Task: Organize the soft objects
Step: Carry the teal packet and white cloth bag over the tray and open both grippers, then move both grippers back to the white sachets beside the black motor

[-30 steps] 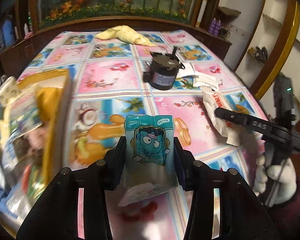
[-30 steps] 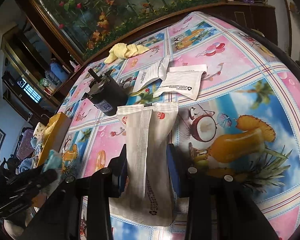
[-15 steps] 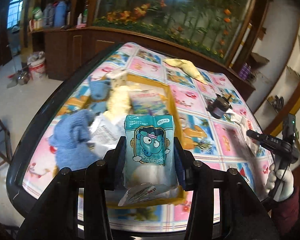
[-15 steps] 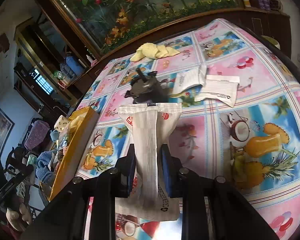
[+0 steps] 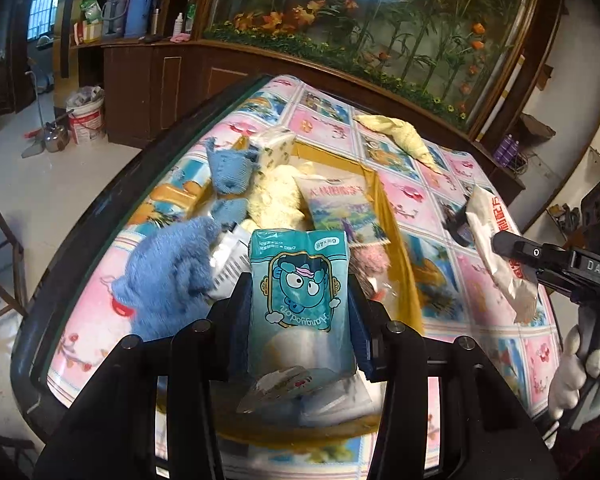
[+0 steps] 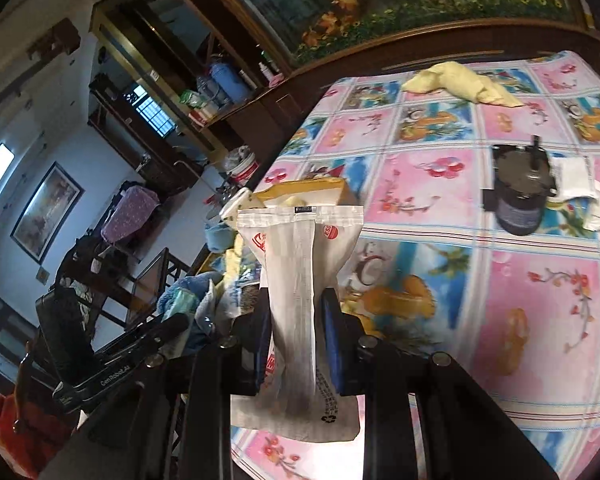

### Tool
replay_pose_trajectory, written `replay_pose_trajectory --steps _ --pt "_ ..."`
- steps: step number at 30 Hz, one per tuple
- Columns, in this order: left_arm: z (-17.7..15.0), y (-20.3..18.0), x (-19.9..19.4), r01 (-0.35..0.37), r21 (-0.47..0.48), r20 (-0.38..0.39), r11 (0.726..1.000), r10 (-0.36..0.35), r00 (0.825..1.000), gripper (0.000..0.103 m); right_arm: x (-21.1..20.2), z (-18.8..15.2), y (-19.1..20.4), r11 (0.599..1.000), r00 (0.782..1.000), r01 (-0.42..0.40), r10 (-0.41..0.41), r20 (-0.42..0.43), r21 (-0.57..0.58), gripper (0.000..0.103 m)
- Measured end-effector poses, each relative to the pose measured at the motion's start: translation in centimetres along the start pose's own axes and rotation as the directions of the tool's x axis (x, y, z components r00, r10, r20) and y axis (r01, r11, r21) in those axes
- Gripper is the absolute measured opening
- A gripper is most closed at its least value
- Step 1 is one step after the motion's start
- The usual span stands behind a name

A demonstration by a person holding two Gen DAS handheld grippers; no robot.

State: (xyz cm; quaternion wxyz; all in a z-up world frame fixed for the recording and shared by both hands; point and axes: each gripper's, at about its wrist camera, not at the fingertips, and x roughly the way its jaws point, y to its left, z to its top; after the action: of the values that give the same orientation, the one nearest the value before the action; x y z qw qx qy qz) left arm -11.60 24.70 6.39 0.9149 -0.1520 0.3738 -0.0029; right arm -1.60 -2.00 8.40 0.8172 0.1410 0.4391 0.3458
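Teal cartoon-printed plastic packet (image 5: 298,300) gripped between left gripper (image 5: 298,312) fingers, held above yellow cardboard box (image 5: 396,240). White paper pouch (image 6: 300,300) clamped by right gripper (image 6: 296,344) fingers, above tablecloth-covered surface (image 6: 500,280).

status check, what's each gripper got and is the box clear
Left gripper shut on teal packet, over the yellow box. Right gripper shut on white pouch. Box crowded: blue towel, other packs.
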Motion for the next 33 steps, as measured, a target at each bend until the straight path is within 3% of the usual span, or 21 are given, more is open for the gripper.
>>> replay_pose_trajectory --steps 4,7,11,14,17,25,33 --pt "0.5 0.1 2.0 -0.076 0.031 -0.052 0.997 0.078 0.996 0.048 4.6 1.1 3.1 0.999 0.998 -0.023 0.021 -0.061 -0.034 0.023" --pt "0.3 0.4 2.2 -0.046 0.024 -0.068 0.999 0.048 0.997 0.051 7.5 1.4 4.5 0.998 0.994 -0.009 0.003 -0.106 -0.060 0.023" --pt "0.3 0.5 1.4 -0.059 0.029 -0.044 0.998 0.061 0.997 0.051 11.0 2.6 6.0 0.984 0.986 0.107 -0.124 -0.115 -0.143 0.023" --pt "0.4 0.0 1.0 -0.110 0.068 -0.010 0.992 0.111 0.994 0.053 12.9 3.7 5.9 0.971 0.974 0.174 -0.194 -0.118 -0.161 0.023" --pt "0.3 -0.5 0.7 -0.161 0.108 0.033 0.981 0.159 0.987 0.065 14.2 4.4 5.6 0.961 0.961 0.226 -0.246 -0.123 -0.158 0.023" --pt "0.3 -0.6 1.3 -0.162 0.126 0.025 0.979 0.160 0.987 0.067 14.9 4.4 6.3 0.952 0.956 0.246 -0.269 -0.115 -0.180 0.026" --pt "0.2 -1.2 0.9 -0.174 0.132 0.036 0.976 0.171 0.985 0.067 13.9 4.4 6.4 0.972 0.972 0.188 -0.204 -0.113 -0.137 0.030"
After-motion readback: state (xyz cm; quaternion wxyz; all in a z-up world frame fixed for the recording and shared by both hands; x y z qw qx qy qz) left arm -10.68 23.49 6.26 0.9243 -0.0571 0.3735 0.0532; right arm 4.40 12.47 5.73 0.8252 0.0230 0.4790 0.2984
